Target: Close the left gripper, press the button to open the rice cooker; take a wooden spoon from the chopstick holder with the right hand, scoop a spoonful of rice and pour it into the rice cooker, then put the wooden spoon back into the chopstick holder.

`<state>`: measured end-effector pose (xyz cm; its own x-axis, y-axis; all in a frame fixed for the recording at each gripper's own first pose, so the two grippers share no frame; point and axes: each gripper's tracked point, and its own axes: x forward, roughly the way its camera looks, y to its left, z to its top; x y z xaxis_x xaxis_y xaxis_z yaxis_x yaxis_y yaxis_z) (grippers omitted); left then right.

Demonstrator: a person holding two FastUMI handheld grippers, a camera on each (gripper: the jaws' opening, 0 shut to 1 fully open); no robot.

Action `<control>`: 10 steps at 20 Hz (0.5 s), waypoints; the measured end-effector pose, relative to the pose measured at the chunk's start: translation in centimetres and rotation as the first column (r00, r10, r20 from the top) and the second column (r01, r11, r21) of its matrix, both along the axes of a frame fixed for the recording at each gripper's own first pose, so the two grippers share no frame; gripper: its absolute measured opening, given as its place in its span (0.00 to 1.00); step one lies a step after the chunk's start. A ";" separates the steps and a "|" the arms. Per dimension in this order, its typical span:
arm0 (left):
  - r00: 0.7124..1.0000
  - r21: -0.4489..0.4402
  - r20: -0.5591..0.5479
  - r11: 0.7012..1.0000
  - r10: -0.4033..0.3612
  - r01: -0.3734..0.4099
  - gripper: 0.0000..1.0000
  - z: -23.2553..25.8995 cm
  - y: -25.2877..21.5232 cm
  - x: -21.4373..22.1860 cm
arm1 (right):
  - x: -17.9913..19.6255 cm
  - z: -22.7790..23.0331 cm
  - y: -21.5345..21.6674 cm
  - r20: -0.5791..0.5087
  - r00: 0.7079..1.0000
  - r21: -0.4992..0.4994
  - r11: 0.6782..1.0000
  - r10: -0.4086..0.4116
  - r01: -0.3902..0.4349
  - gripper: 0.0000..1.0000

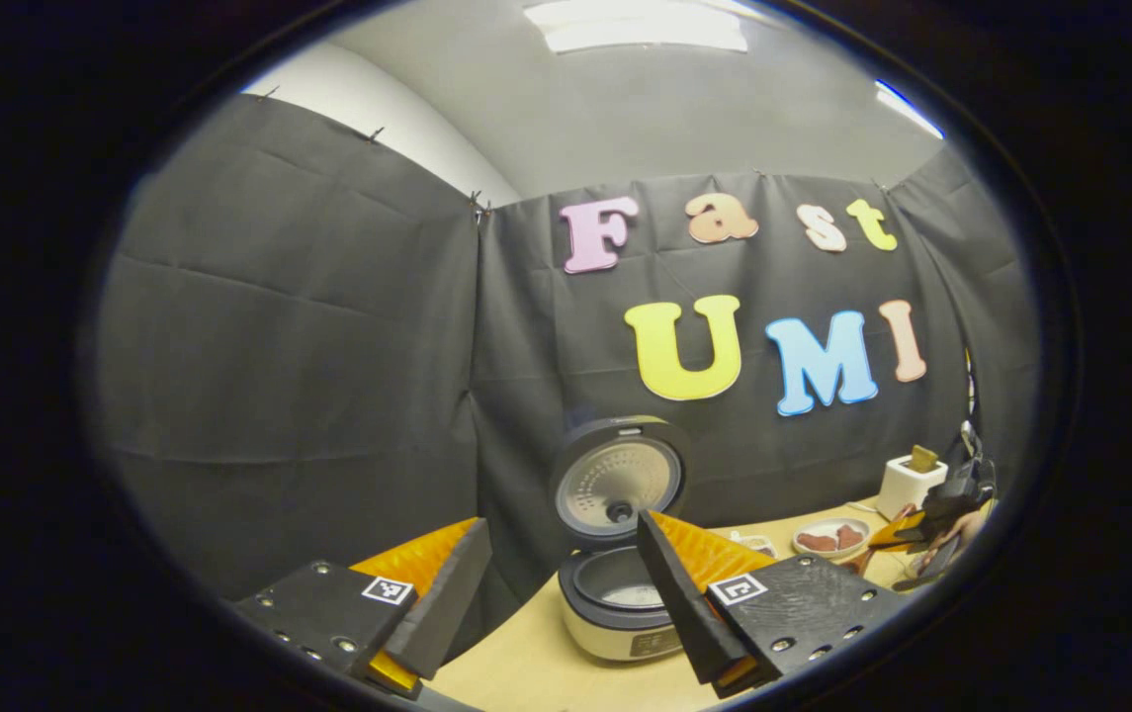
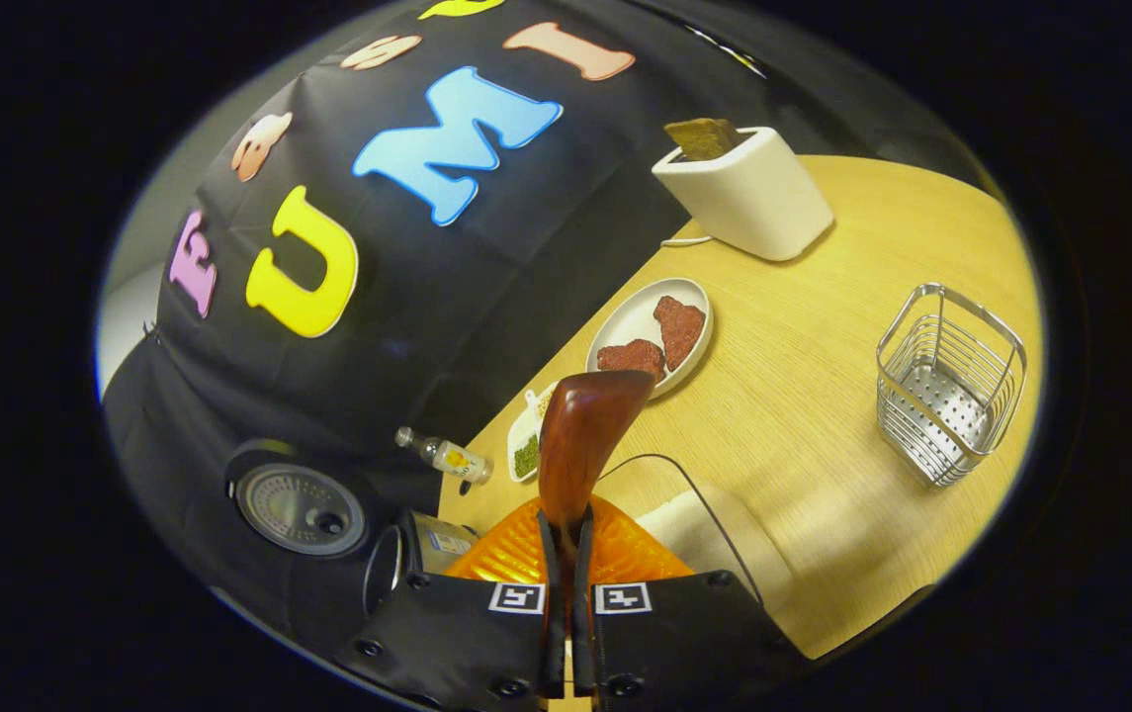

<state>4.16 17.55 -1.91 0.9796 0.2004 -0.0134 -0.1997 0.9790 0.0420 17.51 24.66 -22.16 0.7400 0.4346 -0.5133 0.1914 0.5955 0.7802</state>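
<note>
The rice cooker stands on the table with its lid raised upright and the inner pot showing. My left gripper is open in front of it, holding nothing. My right gripper is shut on the handle of the wooden spoon. The spoon's bowl points forward over the table, and I cannot tell whether it carries rice. The wire chopstick holder stands to the right, nothing in it. The rice cooker with its lid up lies low on the left in the right gripper view. The right gripper also shows far right, in a hand.
A plate with red pieces, a white toaster, a small bottle and a small dish sit on the wooden table. A pale container lies just under my right fingers. The table edge runs close to the cooker.
</note>
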 end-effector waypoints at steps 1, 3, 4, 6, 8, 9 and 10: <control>1.000 -0.003 0.002 1.000 -0.002 0.002 0.89 0.0 -0.1 0.1 | 0.2 0.5 -0.2 -0.010 1.000 0.037 0.999 -0.010 0.010 0.05; 1.000 -0.007 0.002 1.000 -0.004 0.004 0.90 -0.1 -0.4 0.2 | 0.7 1.7 0.0 -0.023 0.999 0.116 0.993 -0.026 0.028 0.05; 1.000 -0.008 0.001 1.000 -0.005 0.005 0.93 -0.2 -0.5 0.3 | 0.8 2.4 0.3 -0.028 0.999 0.158 0.987 -0.030 0.034 0.05; 1.000 -0.010 -0.004 1.000 -0.006 0.006 0.92 -0.5 -0.4 0.3 | 1.2 3.9 1.2 -0.038 0.999 0.232 0.972 -0.033 0.041 0.04; 1.000 -0.008 -0.005 1.000 -0.003 0.003 0.90 -0.6 -0.3 0.5 | 1.8 5.2 2.4 -0.039 0.999 0.281 0.959 -0.029 0.039 0.04; 1.000 -0.007 -0.004 1.000 0.000 0.000 0.90 -0.6 -0.2 0.5 | 2.1 5.8 3.2 -0.037 0.999 0.300 0.953 -0.024 0.033 0.04; 1.000 -0.009 -0.005 1.000 0.003 -0.003 0.89 -0.6 -0.1 0.6 | 2.4 6.5 4.0 -0.033 0.999 0.317 0.948 -0.019 0.028 0.00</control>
